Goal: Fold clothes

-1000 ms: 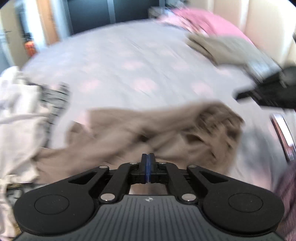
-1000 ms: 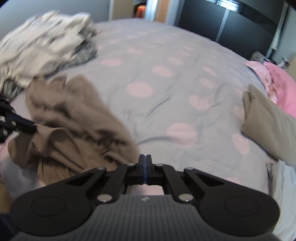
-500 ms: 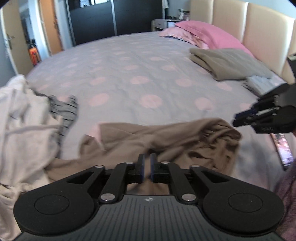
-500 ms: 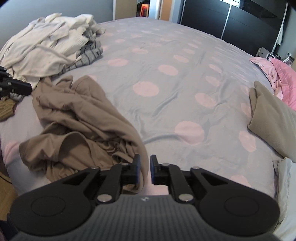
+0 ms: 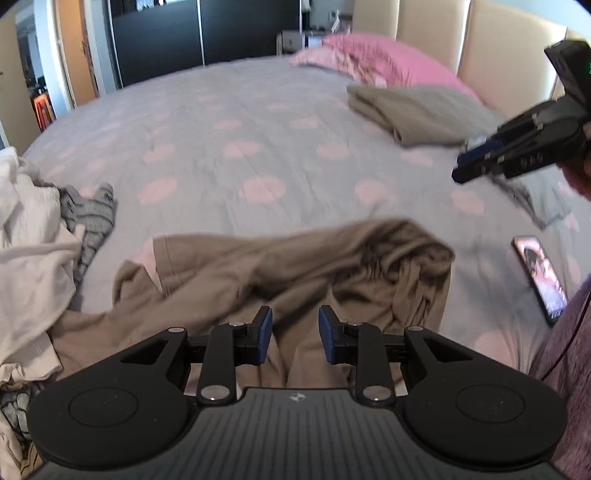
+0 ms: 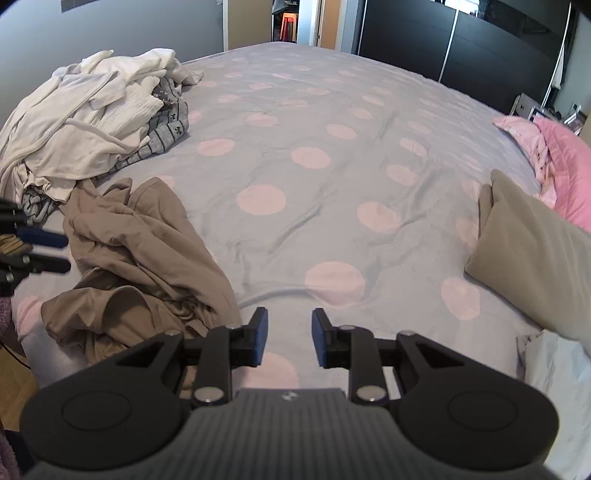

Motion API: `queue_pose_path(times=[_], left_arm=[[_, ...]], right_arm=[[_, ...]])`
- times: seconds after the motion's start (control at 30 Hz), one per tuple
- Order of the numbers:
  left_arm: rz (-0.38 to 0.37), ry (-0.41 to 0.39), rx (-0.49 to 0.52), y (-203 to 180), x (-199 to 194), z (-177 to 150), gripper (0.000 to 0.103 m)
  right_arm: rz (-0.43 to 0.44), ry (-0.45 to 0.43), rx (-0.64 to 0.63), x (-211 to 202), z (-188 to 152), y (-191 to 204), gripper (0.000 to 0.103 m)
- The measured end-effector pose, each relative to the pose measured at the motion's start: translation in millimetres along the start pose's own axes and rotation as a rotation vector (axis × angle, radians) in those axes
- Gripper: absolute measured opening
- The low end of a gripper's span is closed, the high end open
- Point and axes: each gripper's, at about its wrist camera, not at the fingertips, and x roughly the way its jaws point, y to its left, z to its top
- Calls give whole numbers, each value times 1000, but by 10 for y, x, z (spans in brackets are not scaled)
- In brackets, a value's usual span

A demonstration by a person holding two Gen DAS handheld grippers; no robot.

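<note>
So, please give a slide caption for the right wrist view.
Right gripper open above the dotted bedspread, crumpled brown garment beside it.

Home bedroom. Large bed [image 6: 332, 192] under a grey cover with pink dots, filling both views. Pink pillows [image 5: 384, 66] and padded cream headboard [image 5: 491, 48] at 1 o'clock in the left wrist view. Dark sliding wardrobe [image 6: 461, 48] at 1 o'clock in the right wrist view; open doorway [image 6: 291, 20] at 12. Heap of unfolded white and grey laundry [image 6: 96, 122] at 10 o'clock. Phone [image 5: 541, 278] lying on the cover.
</note>
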Motion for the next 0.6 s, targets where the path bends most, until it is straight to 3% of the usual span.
queue_pose_path(times=[0.23,0.4,0.6], left_arm=[[-81,105,16,-65,231,-113,25],[-31,66,9,-62,278,-153,25],[3,60,-55,42,332,-132,25]], right_arm=[[55,76,-55,305,-131,200,38],[48,81,-106,424,-147,303,39],[65,8,-14,417,-93,152,37]])
